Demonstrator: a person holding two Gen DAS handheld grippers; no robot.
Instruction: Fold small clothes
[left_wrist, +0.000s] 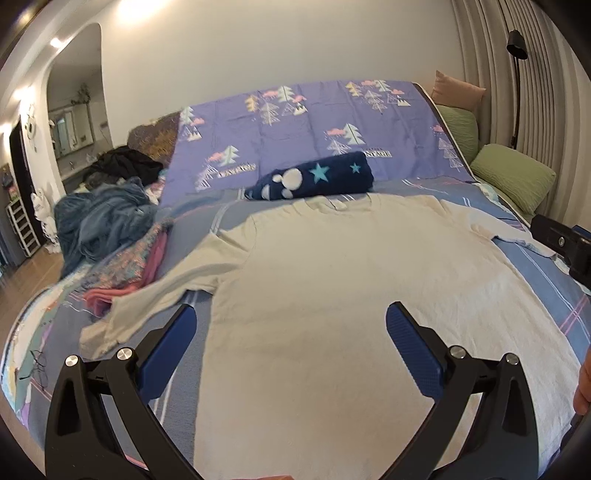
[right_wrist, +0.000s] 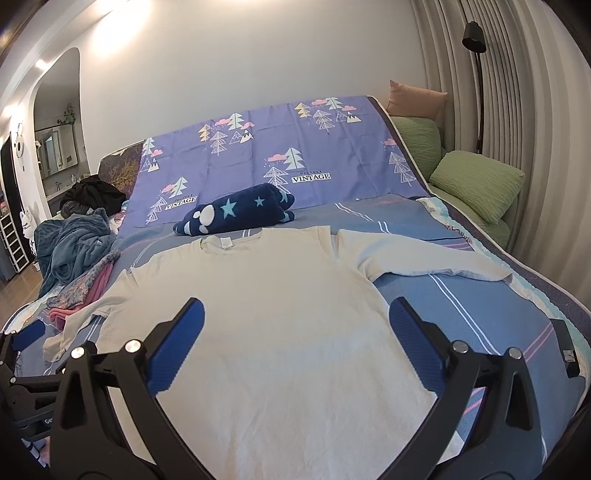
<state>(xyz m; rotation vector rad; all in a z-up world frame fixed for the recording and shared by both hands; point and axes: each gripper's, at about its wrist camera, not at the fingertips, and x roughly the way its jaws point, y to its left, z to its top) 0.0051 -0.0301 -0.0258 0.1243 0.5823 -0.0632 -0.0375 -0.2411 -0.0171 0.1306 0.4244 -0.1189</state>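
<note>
We see the bed (right_wrist: 461, 306) filling both views, its blue striped sheet bare in a broad strip to the right of the garment and in a narrower strip to its left. On it lies the cream long-sleeved shirt (right_wrist: 266, 314), flat and face down toward us, collar at the far end, hem running out of frame below the tools. Its right sleeve (right_wrist: 424, 260) stretches out sideways toward the bed's right edge; its left sleeve (left_wrist: 159, 291) trails down-left and touches the pile of clothes (left_wrist: 110, 236) heaped along the left edge. Beyond the collar, just apart from it, sits a rolled navy star blanket (right_wrist: 236, 214), and behind that a purple tree-print cover (right_wrist: 280, 147) rises against the wall. Green pillows (right_wrist: 476, 184) line the right side. The left tool (left_wrist: 290, 325) hangs over the shirt's lower left, its blue pads spread wide and empty, one past the shirt's side edge over sheet. The right tool (right_wrist: 295, 317) hovers likewise agape over the lower body, gripping nothing. Only the right view shows the collar label (right_wrist: 225, 242); only the left shows glasses (left_wrist: 38, 363) lying near the bed's near-left corner.
</note>
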